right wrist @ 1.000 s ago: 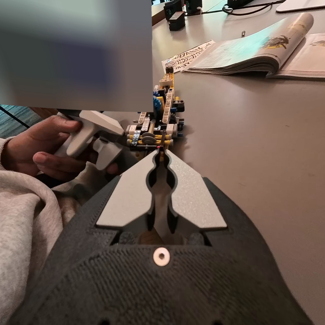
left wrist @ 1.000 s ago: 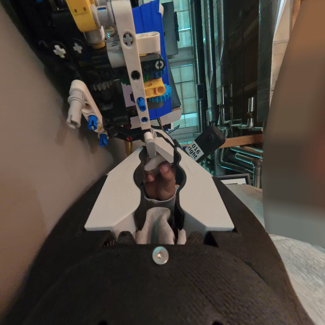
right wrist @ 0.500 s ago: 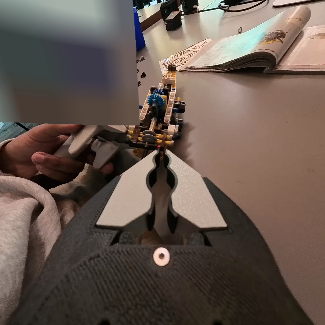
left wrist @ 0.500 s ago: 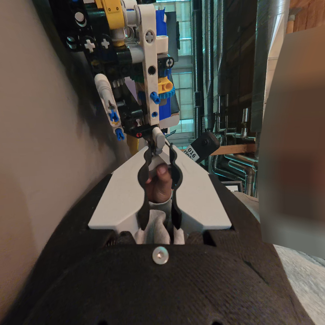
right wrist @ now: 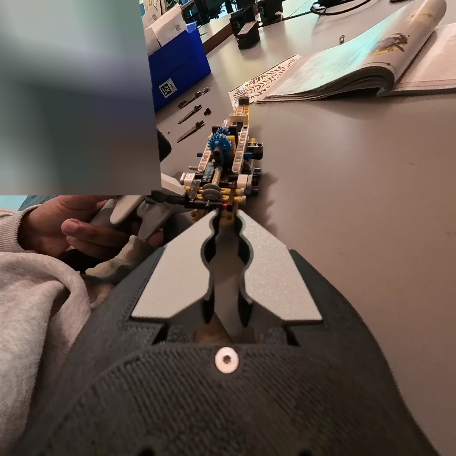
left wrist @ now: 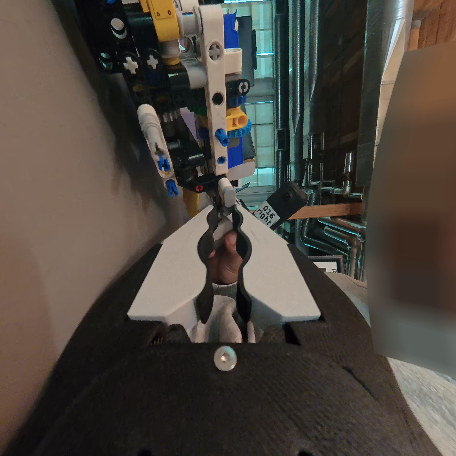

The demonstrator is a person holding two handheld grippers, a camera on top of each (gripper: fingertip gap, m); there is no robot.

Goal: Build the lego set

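The lego model (right wrist: pixel 222 162), a long yellow, white and black frame with a blue gear, lies on the grey table (right wrist: pixel 345 197). My right gripper (right wrist: pixel 227 217) is shut on the model's near yellow end. My left gripper (right wrist: pixel 181 197) comes in from the left at the model's near corner. In the left wrist view the model (left wrist: pixel 212 103) fills the top, and my left gripper (left wrist: pixel 225 209) is shut on a small grey pin (left wrist: pixel 227 195) at the end of the white beam (left wrist: pixel 216 111). A person's hand (right wrist: pixel 81 222) holds the left gripper.
An open instruction booklet (right wrist: pixel 357 56) and a sticker sheet (right wrist: pixel 261 84) lie at the back right. A blue bin (right wrist: pixel 180 64) stands at the back left, with several dark loose parts (right wrist: pixel 190 118) in front of it. Black devices (right wrist: pixel 246 32) sit farther back. Both grippers' tips are close together, under 4 cm apart.
My left gripper's jaws have closed from a wider gap onto the grey pin. The right wrist view has risen, so more of the model's top and the table behind it shows.
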